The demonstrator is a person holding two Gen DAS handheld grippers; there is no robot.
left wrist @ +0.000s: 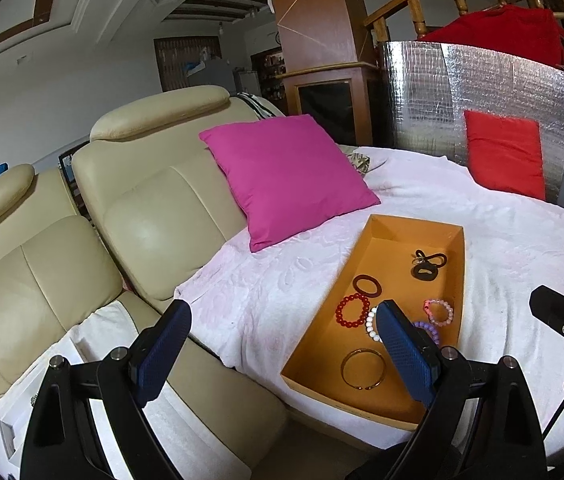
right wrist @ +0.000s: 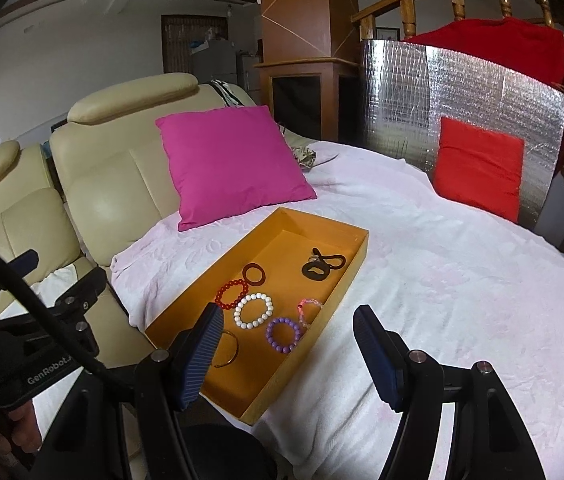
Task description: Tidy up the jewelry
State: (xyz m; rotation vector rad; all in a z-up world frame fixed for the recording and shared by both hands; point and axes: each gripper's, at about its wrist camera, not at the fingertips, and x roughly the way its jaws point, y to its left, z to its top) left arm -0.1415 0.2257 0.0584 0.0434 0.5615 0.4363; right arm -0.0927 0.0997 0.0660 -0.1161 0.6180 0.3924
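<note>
Orange tray (right wrist: 356, 240) holding seven pieces; bracelets beaded.

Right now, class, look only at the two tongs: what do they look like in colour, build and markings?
The left tongs and right tongs match: black angular frames with round silver bolts, each carrying two flat dark-blue pads with a ribbed, finely textured face. In the right wrist view a thick black cable arcs past a black body printed "GenRobot" in white.
</note>
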